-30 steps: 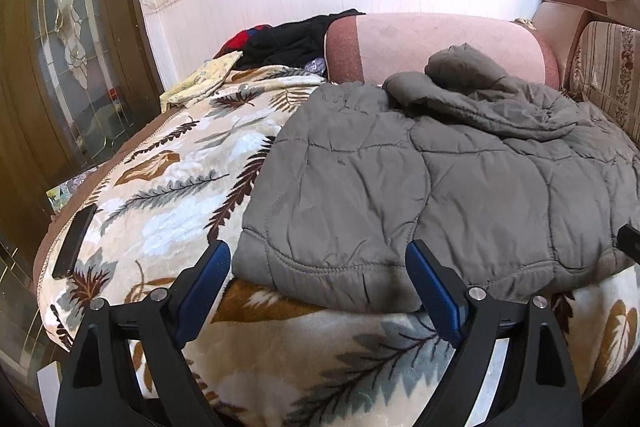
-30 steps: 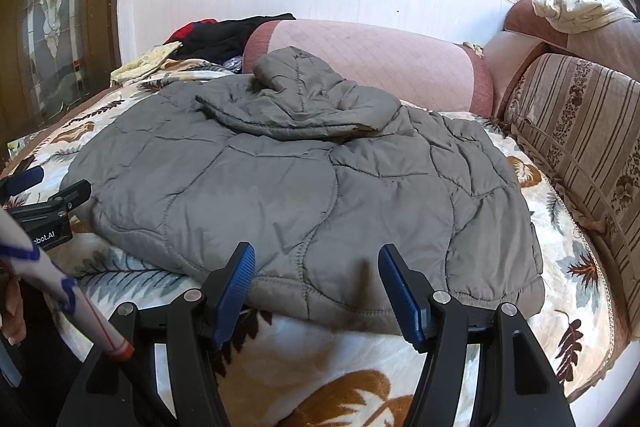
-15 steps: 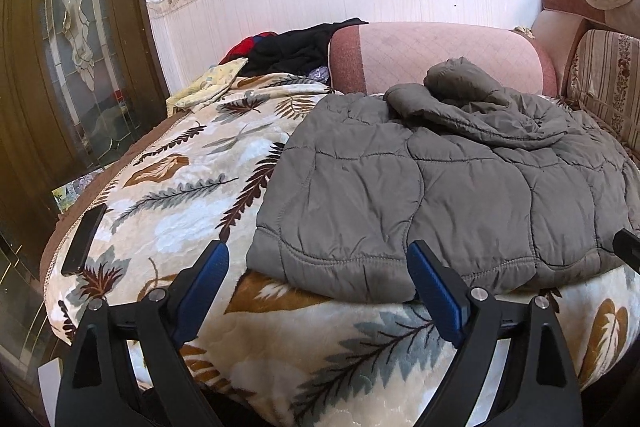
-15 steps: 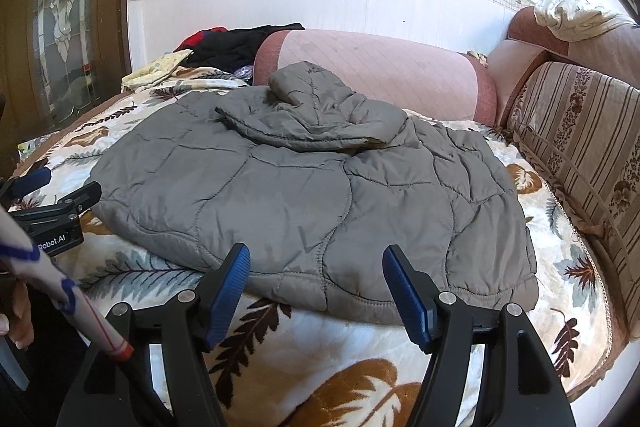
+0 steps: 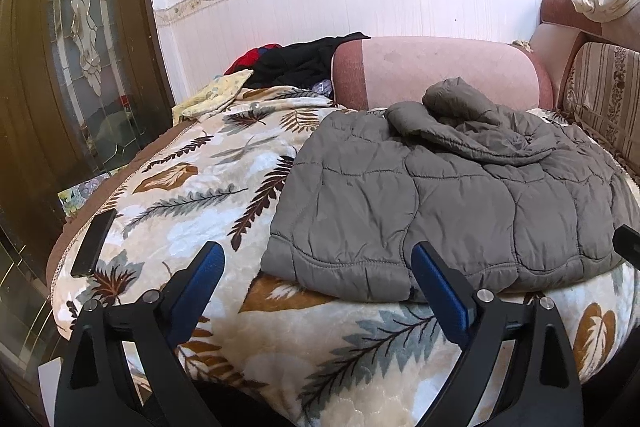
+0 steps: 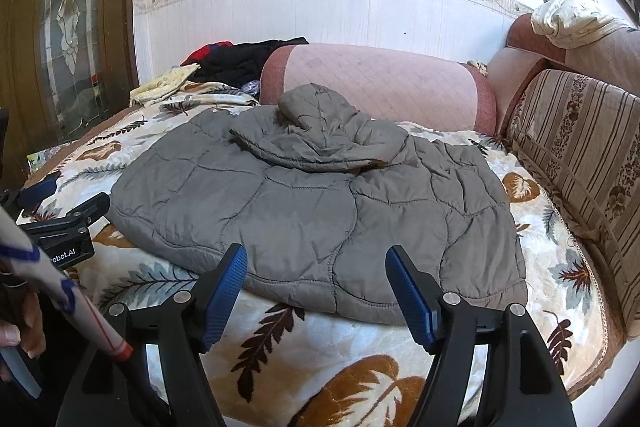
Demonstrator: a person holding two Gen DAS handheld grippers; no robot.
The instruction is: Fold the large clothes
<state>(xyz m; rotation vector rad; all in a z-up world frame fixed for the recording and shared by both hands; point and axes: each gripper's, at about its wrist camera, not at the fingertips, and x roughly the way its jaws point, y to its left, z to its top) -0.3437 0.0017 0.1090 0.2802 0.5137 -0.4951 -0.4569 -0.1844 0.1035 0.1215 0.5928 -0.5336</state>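
The grey quilted hooded jacket (image 6: 320, 203) lies folded on my leaf-patterned blanket (image 6: 360, 367), hem toward its near edge, hood toward the pink bolster (image 6: 380, 83). My left tongs (image 5: 316, 279) and right tongs (image 6: 316, 283) are opening wide, both empty, off the near edge.

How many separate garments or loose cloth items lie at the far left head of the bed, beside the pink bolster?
3 visible: a black garment against the bolster, a red one behind it, and a pale yellow cloth nearest the door. More may be hidden underneath.
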